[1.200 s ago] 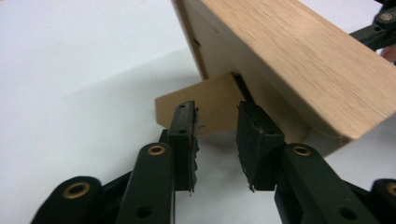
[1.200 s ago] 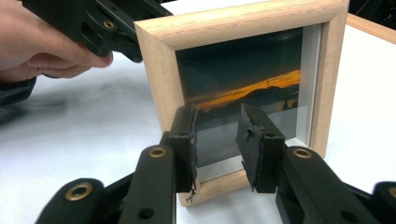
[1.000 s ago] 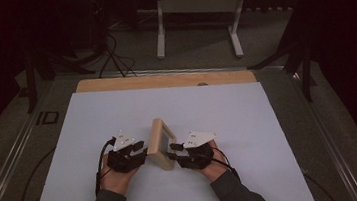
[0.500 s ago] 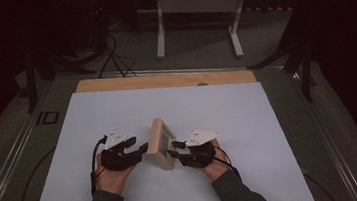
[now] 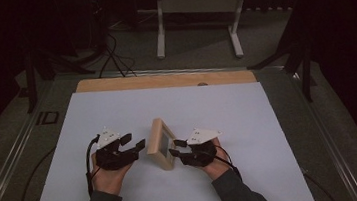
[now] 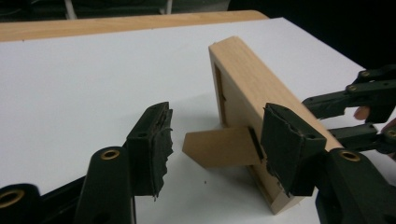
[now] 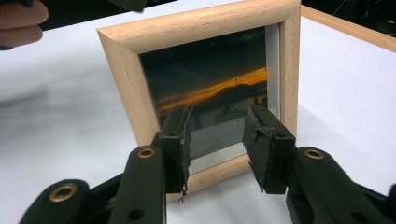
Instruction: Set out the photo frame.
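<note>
A: Pale wood, that picture frame point(image 5: 161, 144); it stands on edge at the lower centre of the high view, on the white table point(image 5: 249, 123), its back stand point(image 6: 219, 147) folded out toward the left.

B: And the left hand-held gripper point(image 5: 132, 144)?

A: Its jaws have just been opening. A second ago it sat right against the frame; now it is a little to the left, jaws wide, nothing between the pads, one pad near the stand.

B: So the frame stands by itself?

A: It seems to, I judge. The right hand-held gripper point(image 5: 175, 148) hovers at the glass side, jaws partly open and opening slightly, gripping nothing that I can see. The propping step looks finished.
</note>
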The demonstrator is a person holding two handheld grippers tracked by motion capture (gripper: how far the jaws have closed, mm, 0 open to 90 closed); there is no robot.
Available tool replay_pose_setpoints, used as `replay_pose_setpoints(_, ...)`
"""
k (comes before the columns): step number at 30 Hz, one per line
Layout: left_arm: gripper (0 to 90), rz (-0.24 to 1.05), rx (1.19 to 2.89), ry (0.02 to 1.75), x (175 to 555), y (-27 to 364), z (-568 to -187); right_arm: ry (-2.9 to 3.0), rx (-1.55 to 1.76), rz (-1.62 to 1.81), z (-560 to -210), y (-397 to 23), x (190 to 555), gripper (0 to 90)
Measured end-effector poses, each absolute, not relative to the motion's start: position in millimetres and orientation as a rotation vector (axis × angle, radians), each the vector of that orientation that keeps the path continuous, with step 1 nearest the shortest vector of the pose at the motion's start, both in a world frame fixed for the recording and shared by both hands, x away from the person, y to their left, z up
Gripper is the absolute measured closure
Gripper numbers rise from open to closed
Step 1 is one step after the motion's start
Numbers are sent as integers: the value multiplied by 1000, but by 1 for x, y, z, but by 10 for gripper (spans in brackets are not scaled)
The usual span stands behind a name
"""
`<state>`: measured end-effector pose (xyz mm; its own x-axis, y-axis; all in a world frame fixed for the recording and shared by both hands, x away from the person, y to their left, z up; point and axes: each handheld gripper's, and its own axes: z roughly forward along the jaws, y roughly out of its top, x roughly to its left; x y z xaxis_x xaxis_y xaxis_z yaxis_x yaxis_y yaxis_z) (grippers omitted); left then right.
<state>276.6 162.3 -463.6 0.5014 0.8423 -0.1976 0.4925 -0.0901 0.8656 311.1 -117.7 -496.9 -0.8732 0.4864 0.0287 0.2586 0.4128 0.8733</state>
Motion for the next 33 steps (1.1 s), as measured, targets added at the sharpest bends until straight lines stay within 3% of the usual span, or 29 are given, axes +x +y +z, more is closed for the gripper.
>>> replay_pose_setpoints(13, 383, 398, 1737, 1074, 272, 155, -456, 2433, 684, 1435, -497, -119, 313, 542)
replay_pose_setpoints(33, 351, 369, 1798, 1007, 269, 130, -458, 2429, 700, 1427, -497, -121, 315, 519)
